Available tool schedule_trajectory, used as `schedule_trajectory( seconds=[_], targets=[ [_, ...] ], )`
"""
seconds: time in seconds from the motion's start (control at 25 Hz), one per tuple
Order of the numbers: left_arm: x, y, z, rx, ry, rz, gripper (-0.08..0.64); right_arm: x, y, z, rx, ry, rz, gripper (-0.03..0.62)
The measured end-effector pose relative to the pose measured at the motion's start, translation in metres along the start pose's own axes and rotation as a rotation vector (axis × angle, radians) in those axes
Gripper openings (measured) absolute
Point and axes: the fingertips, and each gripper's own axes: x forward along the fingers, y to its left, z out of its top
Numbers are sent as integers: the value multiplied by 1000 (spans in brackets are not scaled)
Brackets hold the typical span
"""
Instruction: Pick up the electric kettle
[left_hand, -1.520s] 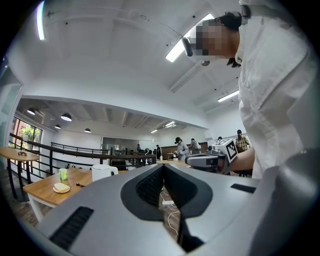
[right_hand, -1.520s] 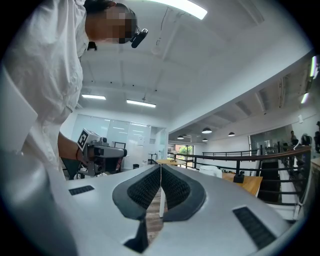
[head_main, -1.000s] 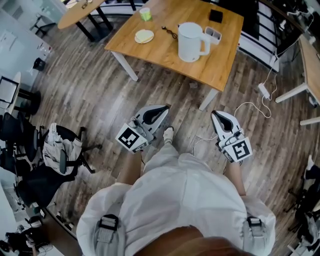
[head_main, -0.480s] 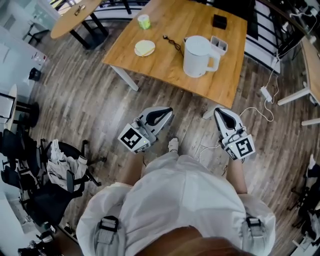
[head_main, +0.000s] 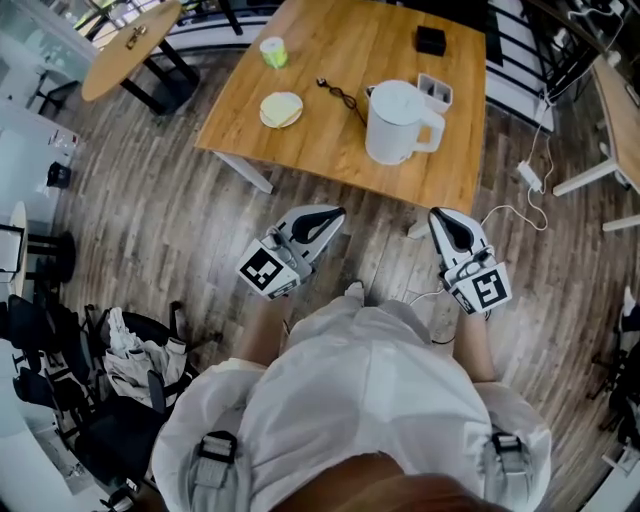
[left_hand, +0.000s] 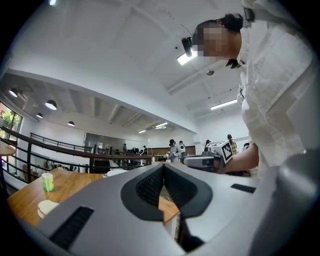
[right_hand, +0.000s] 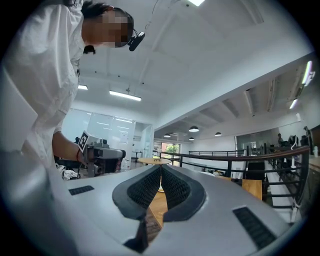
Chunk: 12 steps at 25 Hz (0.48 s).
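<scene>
Facing counter (head_main: 320, 40), person held left hand-held gripper (head_main: 325, 218) and right hand-held gripper (head_main: 447, 222) level, jaws pressed together, both empty, likely pre-reach. White kettle (head_main: 398, 122) stood upright on counter, well apart, handle on right side.

The counter (head_main: 320, 140) runs off the head view's top edge, so its far side is unseen. A thin dark item (head_main: 337, 92) beside the electric kettle (head_main: 397, 122) is too small to identify, as is a black box (head_main: 431, 40). In the left gripper view, the left tool (left_hand: 163, 167) covers most of the counter.
</scene>
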Motion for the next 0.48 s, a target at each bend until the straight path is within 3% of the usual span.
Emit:
schedule_trajectory(
  seconds=[0.48],
  targets=[
    [35,14,-14,-46,2,-22,6,9,-22,-4,8,22,22,11]
  ],
)
